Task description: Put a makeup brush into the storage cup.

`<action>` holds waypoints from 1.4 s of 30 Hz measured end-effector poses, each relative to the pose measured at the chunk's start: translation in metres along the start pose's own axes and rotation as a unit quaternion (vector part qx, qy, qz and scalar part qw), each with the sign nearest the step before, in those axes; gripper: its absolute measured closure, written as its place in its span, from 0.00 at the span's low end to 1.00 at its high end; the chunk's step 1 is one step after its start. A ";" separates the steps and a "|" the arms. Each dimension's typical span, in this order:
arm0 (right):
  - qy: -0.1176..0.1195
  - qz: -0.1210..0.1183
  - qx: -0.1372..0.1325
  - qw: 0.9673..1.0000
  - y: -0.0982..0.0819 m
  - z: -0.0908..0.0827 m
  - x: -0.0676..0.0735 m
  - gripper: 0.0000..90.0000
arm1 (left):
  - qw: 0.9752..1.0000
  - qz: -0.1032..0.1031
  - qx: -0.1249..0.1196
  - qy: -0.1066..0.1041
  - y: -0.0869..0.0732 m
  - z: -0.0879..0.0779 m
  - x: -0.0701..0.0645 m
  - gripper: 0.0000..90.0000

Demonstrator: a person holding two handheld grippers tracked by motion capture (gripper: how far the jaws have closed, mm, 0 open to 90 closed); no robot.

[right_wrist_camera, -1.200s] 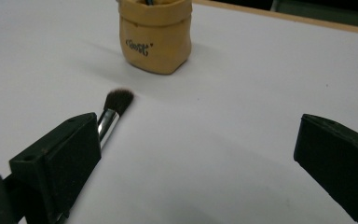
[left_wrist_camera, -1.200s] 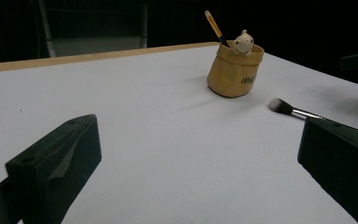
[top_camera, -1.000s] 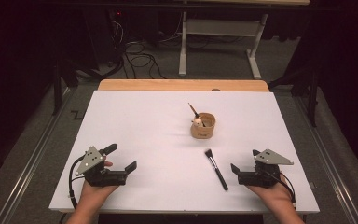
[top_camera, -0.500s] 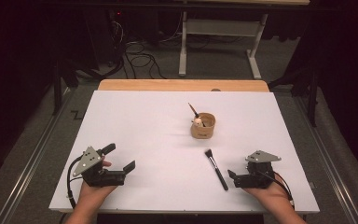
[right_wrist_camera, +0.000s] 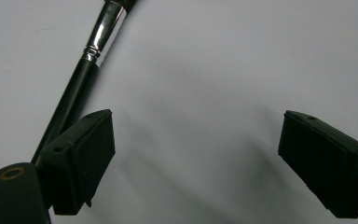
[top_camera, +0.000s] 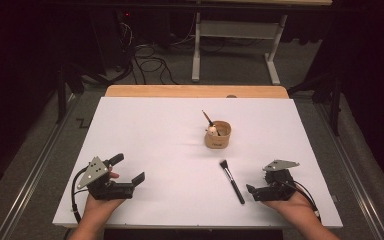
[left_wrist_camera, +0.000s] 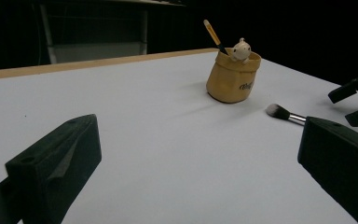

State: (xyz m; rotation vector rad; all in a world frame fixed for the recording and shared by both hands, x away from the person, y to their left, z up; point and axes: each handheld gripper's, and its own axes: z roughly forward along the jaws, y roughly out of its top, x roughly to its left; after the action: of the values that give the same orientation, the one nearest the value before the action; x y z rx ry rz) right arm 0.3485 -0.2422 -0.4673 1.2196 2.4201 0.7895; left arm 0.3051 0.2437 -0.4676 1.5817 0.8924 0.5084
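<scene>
On the white worktop [top_camera: 145, 130] a black-handled makeup brush with a silver ferrule and a pale bristle head [top_camera: 231, 180] is seen lying flat, just to the left of the right gripper [top_camera: 253, 190]. In the right gripper view the brush handle [right_wrist_camera: 77, 98] runs past the outer side of the left finger [right_wrist_camera: 81, 154], outside the gap, and whether it touches that finger cannot be made out. The right fingers stand released with only bare worktop between them; they have just been closing a little, with nothing gripped.

The left gripper [top_camera: 127, 172] is held low over the worktop near its front edge, well apart from the brush, its fingers [left_wrist_camera: 58, 163] spread wide and released, nothing between them.

Beyond the fingers of both grippers, toward the far side of the worktop, a small tan sack-shaped holder [top_camera: 218, 135] stands upright. A small white figure and a second brush with a yellow handle [left_wrist_camera: 213, 33] are seen rising from its mouth. A dark word is printed on the holder's side [left_wrist_camera: 245, 86], but it is too small and blurred to be read with any certainty.
</scene>
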 end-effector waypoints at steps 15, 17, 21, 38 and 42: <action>0.018 -0.014 0.078 0.997 0.005 -0.008 0.001 0.14 | 1.000 0.004 0.004 -0.002 0.000 0.000 0.000 0.00; 0.021 -0.016 0.087 0.996 0.005 -0.007 0.004 0.14 | 1.000 0.004 0.003 -0.002 0.000 0.000 0.000 0.00; 0.022 -0.025 0.110 0.993 0.008 -0.007 0.006 0.14 | 1.000 0.000 0.002 -0.001 0.000 0.000 0.000 0.00; 0.019 -0.044 0.176 0.983 0.023 -0.014 0.013 0.18 | 1.000 0.001 -0.002 0.000 0.001 -0.002 0.002 0.00; 0.027 -0.046 0.179 0.982 0.031 -0.016 0.017 0.20 | 1.000 0.000 -0.002 0.000 0.001 -0.002 0.002 0.00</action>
State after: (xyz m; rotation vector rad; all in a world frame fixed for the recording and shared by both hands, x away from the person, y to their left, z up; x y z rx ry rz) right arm 0.3496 -0.2186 -0.4363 1.2064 2.7229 0.3729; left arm 0.3048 0.2464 -0.4666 1.5781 0.8904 0.5110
